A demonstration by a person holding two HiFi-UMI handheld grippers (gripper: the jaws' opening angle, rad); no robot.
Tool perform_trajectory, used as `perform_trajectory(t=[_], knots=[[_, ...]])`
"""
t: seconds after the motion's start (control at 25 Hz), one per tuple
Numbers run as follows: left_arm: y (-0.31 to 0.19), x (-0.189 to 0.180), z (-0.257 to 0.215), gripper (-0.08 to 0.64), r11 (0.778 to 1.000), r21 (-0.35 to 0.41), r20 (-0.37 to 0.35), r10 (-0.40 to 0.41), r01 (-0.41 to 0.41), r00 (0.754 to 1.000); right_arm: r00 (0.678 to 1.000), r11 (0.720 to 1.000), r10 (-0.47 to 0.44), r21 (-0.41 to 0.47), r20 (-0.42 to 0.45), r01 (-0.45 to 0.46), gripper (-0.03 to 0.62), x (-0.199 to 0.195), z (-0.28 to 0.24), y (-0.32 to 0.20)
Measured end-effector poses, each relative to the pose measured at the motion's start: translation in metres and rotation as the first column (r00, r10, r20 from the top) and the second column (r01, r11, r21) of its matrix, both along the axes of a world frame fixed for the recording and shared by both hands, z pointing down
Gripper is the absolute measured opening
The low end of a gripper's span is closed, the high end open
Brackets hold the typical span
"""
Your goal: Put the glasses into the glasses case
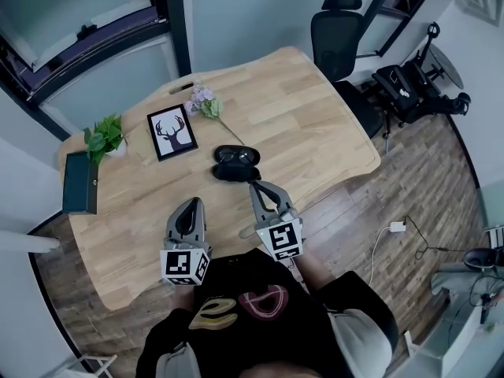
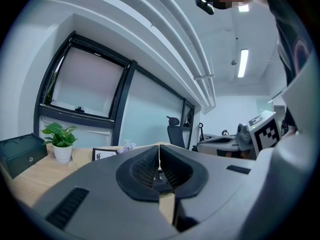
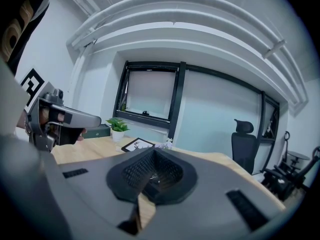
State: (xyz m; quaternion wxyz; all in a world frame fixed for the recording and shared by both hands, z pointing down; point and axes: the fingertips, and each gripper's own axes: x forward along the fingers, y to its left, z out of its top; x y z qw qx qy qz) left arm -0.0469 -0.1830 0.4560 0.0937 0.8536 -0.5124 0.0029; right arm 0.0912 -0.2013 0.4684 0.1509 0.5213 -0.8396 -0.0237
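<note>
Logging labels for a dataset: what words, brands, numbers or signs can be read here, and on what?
No readable text anywhere.
Left gripper and right gripper cubes: black-and-white marker squares, no letters.
Framed picture: deer head, no caption.
Shirt print: looping shapes, unreadable.

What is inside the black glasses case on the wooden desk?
The black oval glasses case looks open, in two dark halves. The far half shows a dark hollow with faint pale glints; what they belong to is too small to tell.
</note>
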Motion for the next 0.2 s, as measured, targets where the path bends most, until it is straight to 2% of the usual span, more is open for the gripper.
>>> perform_trajectory(t=[0.2], knots=[[-0.0010, -0.0025, -0.0020, 0.018, 1.000, 0.000, -0.001, 0.000, 0.000, 1.000, 1.000, 1.000, 0.005, 0.002, -0.005, -0.005, 0.009, -0.0010, -0.0015, 0.0001]])
